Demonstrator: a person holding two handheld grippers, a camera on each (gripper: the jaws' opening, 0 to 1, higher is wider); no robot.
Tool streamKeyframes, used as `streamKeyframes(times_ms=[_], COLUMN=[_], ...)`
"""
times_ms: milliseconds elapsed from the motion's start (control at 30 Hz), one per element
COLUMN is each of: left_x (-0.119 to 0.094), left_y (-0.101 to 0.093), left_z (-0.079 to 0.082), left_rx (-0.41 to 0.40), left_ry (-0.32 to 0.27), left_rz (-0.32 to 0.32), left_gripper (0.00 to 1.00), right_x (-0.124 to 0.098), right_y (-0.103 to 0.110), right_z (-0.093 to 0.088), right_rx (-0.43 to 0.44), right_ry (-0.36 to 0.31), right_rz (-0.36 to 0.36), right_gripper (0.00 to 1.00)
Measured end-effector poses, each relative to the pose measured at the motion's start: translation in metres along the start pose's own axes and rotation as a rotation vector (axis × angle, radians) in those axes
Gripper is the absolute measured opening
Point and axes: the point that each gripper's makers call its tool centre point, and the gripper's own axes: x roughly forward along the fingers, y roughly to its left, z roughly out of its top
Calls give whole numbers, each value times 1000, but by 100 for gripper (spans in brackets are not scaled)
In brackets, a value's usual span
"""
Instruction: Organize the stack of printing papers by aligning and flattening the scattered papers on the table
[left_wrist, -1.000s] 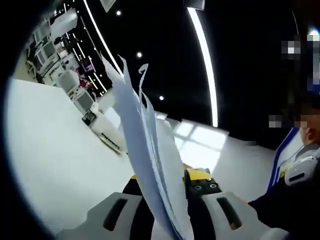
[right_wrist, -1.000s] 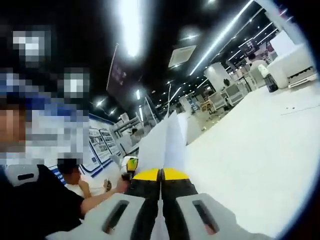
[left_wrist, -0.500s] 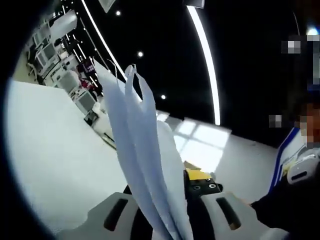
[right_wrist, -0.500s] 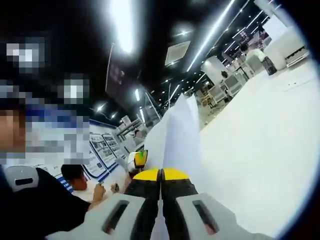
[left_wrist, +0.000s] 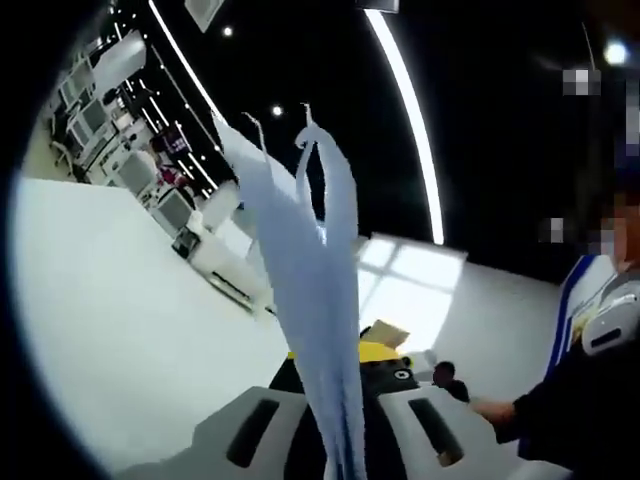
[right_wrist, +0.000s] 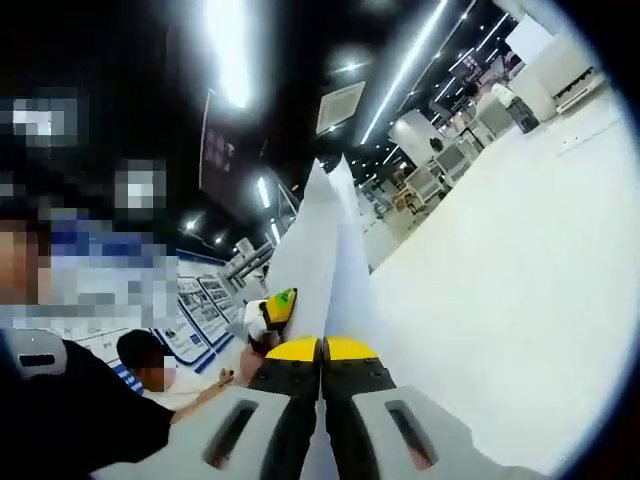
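Both views looked up from low over the white table (left_wrist: 120, 320), close behind the sheets of paper (left_wrist: 315, 290) rising from frame bottom to centre. Both shared the paper, the table (right_wrist: 500, 300) and the ceiling lights (left_wrist: 405, 110), seen from opposite sides.

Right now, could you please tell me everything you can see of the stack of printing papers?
The stack of printing papers is thin white sheets, held edge-on and standing up off the white table. The left hand-held gripper is clamped on its lower edge, and the right hand-held gripper is clamped on it too. In the left gripper view the top edges splay apart and curl, unaligned; in the right gripper view the sheets lie closer together.
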Motion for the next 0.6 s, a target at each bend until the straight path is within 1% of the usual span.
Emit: streamKeyframes(times_ms=[100, 167, 233, 267, 300, 367, 433, 600], left_x=[0, 0, -1, -2, -2, -2, -1, 0], left_y=[0, 0, 2, 2, 2, 2, 1, -1], left_z=[1, 1, 3, 4, 5, 5, 4, 2], left_rx=[1, 5, 16, 17, 14, 11, 12, 19], left_ry=[1, 1, -10, -15, -21, -21, -16, -10], left_rz=[-1, -1, 9, 10, 10, 7, 6, 4], left_gripper=[6, 6, 6, 5, 5, 5, 6, 6], right_x=[0, -2, -6, -10, -14, -21, -27, -46], right_y=[0, -1, -4, -7, -9, -13, -10, -8], right_z=[-1, -2, -1, -1, 1, 4, 6, 15], right_rx=[-96, -126, -155, -179, -213, -243, -270, -369], right_ry=[10, 27, 33, 41, 43, 61, 68, 83], right_rz=[-6, -24, -44, -62, -75, -92, -103, -155], right_gripper=[0, 0, 8, 11, 11, 12, 14, 22])
